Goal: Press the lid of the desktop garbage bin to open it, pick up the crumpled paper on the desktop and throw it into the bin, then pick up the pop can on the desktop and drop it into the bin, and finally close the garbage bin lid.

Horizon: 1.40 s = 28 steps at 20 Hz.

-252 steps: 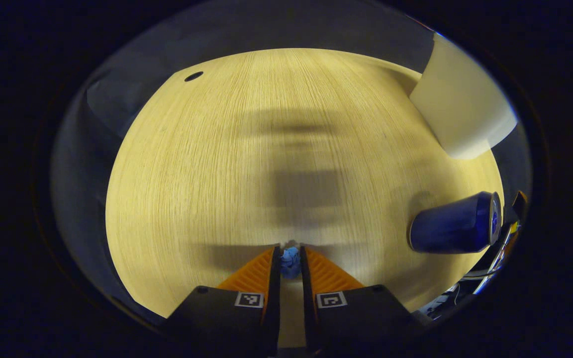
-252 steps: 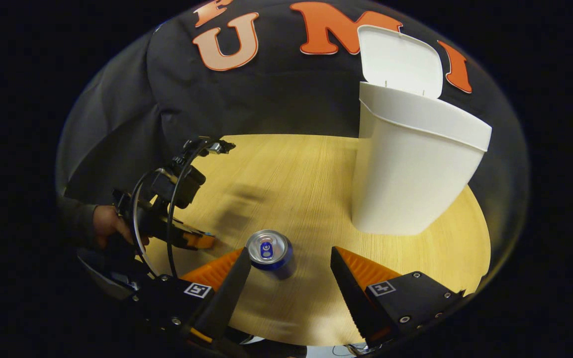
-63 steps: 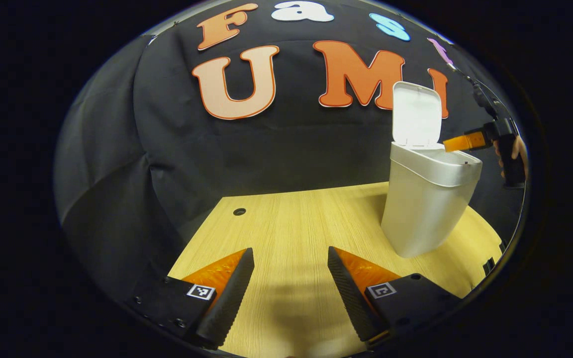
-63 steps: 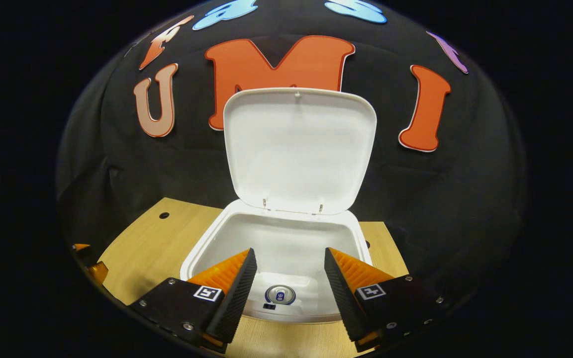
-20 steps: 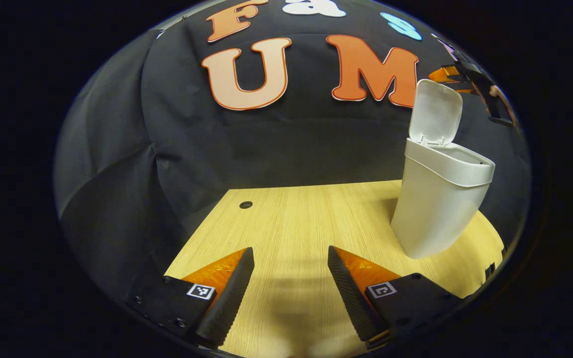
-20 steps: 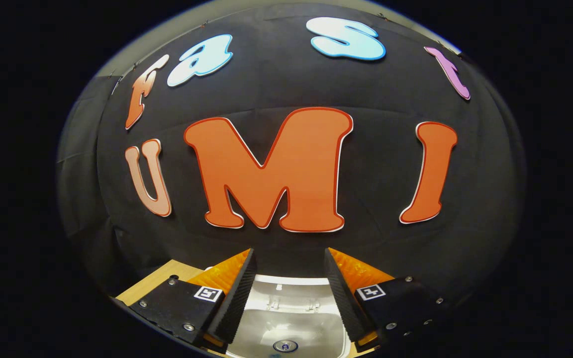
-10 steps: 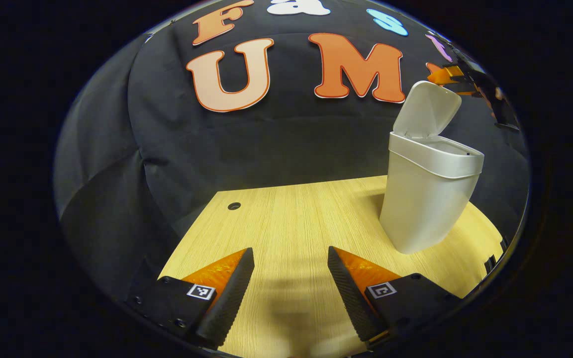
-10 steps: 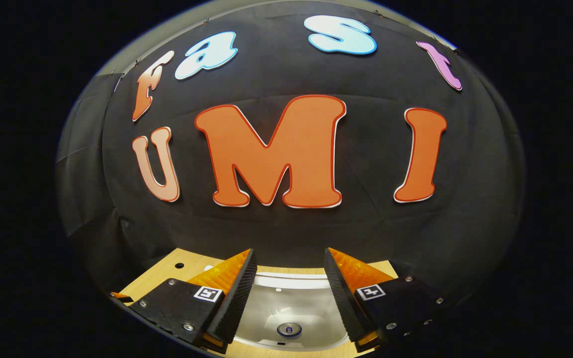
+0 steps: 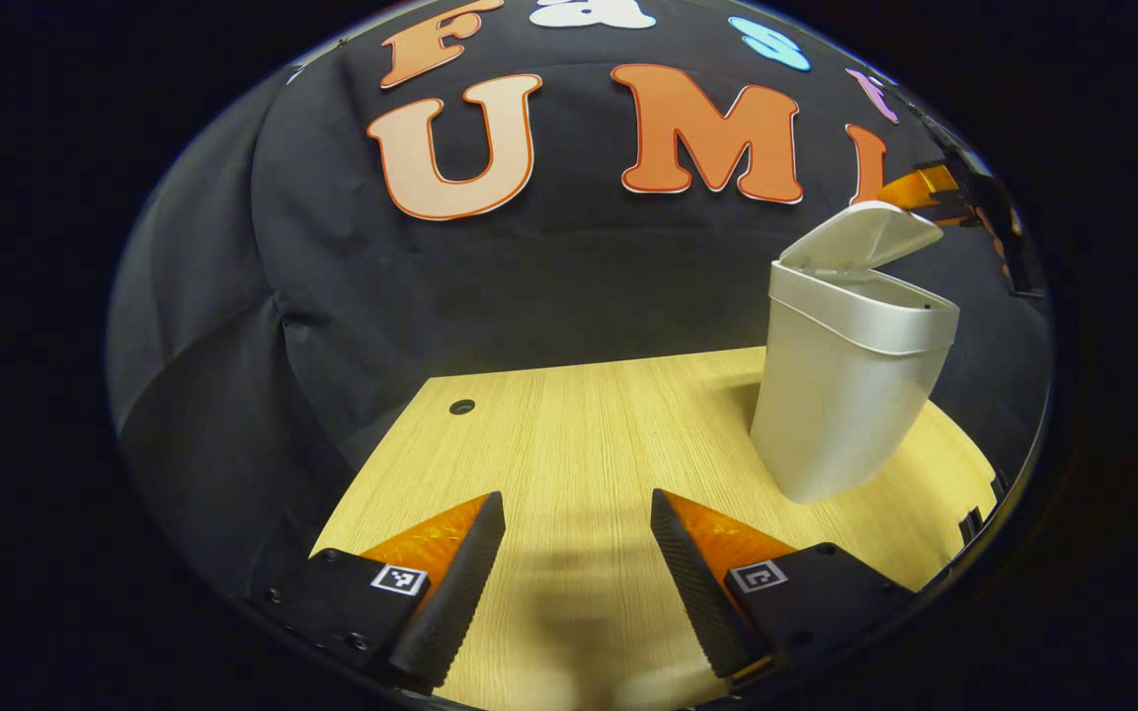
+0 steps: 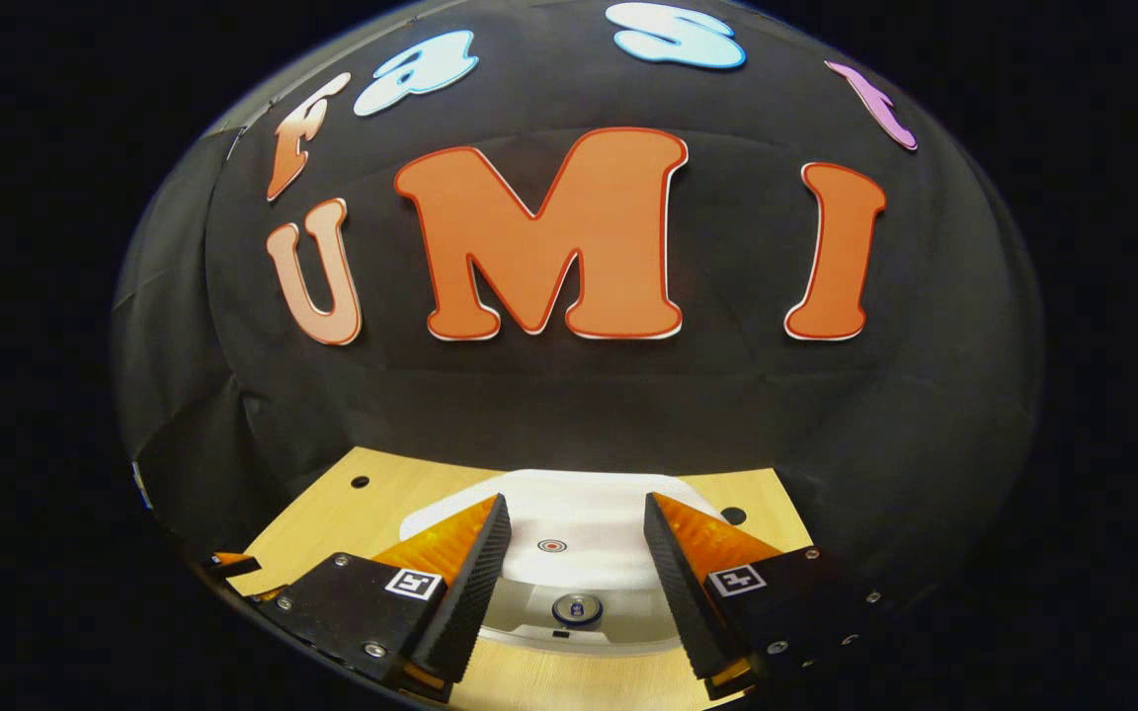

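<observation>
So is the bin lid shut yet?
Not yet: the lid is tilted partway down, a gap remaining above the bin rim.

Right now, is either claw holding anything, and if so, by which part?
Nothing is held. The left claw is open above the table, and the right claw is open above the bin's half-closed lid, gripping nothing.

It's a staged recording booth: a black cloth wall hangs behind a pale wood-grain surface with cable holes near its far edge.
</observation>
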Each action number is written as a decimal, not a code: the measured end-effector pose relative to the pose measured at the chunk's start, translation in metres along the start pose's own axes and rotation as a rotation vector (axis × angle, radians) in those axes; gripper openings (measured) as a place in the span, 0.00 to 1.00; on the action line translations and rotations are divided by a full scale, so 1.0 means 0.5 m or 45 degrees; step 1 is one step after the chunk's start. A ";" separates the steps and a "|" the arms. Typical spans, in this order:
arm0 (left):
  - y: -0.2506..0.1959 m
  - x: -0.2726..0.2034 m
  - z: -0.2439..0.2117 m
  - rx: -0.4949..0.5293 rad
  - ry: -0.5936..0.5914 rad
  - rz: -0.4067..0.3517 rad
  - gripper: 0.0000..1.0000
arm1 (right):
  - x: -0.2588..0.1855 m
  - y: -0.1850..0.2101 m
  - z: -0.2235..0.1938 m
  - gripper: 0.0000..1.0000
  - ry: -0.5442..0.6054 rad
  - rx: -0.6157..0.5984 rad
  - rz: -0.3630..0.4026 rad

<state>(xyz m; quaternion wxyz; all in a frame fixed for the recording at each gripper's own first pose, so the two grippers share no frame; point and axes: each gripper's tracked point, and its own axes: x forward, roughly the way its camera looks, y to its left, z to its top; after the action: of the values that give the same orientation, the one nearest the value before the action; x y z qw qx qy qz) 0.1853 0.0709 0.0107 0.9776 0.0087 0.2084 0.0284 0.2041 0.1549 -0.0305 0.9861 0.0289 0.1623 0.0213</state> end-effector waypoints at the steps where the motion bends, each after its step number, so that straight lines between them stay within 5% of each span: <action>1: -0.002 0.002 0.000 0.003 0.003 -0.002 0.95 | 0.001 0.001 -0.010 0.83 0.019 -0.004 0.000; 20: -0.006 0.009 -0.032 0.029 0.086 -0.014 0.95 | -0.011 0.025 -0.147 0.81 0.303 -0.066 -0.042; 28: 0.001 0.017 -0.046 0.023 0.107 -0.025 0.95 | -0.019 0.033 -0.154 0.73 0.278 -0.042 -0.106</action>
<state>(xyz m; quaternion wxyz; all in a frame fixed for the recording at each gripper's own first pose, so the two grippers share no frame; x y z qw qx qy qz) 0.1835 0.0723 -0.0136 0.9681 0.0143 0.2497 0.0170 0.1700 0.1748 -0.0991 0.9629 0.0034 0.2693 -0.0139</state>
